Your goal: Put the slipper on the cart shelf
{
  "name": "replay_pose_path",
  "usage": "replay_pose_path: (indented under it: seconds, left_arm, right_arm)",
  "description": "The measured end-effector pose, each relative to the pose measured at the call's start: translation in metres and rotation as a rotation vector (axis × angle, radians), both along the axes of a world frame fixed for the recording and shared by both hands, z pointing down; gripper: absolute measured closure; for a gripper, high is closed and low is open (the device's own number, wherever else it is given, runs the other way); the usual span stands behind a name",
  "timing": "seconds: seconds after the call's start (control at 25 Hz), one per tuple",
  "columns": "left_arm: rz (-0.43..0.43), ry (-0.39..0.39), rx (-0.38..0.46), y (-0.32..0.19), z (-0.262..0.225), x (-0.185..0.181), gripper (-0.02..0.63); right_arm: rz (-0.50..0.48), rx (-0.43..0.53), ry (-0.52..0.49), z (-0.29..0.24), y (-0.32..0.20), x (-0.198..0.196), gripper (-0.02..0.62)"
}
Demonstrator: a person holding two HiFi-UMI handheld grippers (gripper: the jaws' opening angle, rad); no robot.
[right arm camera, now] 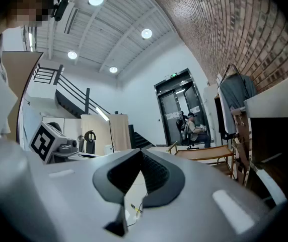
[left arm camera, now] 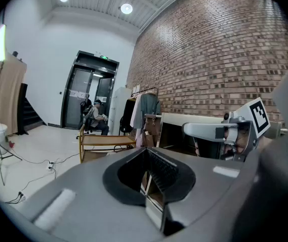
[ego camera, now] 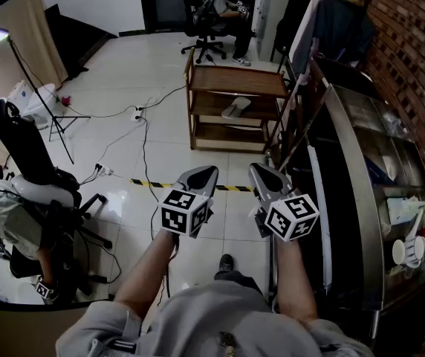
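Both my tongs are clenched on nothing. The left tongs [ego camera: 205, 174] and right tongs [ego camera: 258, 171] hang side by side near me, tips together. The slipper [ego camera: 236, 108] lies far ahead on the middle shelf of the cart [ego camera: 235, 80], so I judge the placing done. The thing now is to hold both tongs well away from the cart, check that the slipper sits flat inside the shelf edge, and mind the cables [ego camera: 144, 136] on the floor between.

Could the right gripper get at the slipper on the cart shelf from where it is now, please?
Probably not yet: the right gripper hangs well short of the cart, floor between them. Nothing seems to block the slipper on its middle shelf.
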State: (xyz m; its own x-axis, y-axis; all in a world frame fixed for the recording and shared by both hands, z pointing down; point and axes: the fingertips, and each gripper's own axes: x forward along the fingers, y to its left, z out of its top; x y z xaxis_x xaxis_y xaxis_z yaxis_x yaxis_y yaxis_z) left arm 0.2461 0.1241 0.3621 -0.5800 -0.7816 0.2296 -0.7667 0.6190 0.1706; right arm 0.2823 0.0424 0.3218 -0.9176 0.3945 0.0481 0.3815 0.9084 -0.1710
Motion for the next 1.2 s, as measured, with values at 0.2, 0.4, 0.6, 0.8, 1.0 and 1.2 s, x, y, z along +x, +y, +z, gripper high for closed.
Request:
replay_pose_path:
  seconds: [0.2, 0.4, 0.6, 0.8, 1.0, 1.2]
  left_arm:
    - [0.000, -0.021, 0.016, -0.037, -0.004, -0.043, 0.598]
    - [-0.028, -0.021, 0.019, -0.065, -0.007, -0.085, 0.598]
    - [-0.041, -0.015, 0.015, -0.085, -0.009, -0.123, 0.598]
    - [-0.050, 0.000, 0.010, -0.100, -0.001, -0.163, 0.598]
    - [-0.035, 0.024, 0.008, -0.108, 0.016, -0.219, 0.598]
    - [0.008, 0.041, 0.009, -0.117, 0.031, -0.288, 0.598]
  right_arm:
    - [-0.002, 0.000, -0.026, -0.005, -0.036, -0.047, 0.595]
    - [-0.023, -0.012, -0.015, 0.000, -0.064, -0.087, 0.595]
    - [-0.034, -0.031, -0.005, 0.002, -0.087, -0.125, 0.595]
    - [-0.033, -0.043, 0.023, 0.017, -0.102, -0.164, 0.595]
    - [-0.017, -0.035, 0.048, 0.030, -0.110, -0.219, 0.595]
    - [0.023, -0.014, 0.087, 0.047, -0.118, -0.287, 0.595]
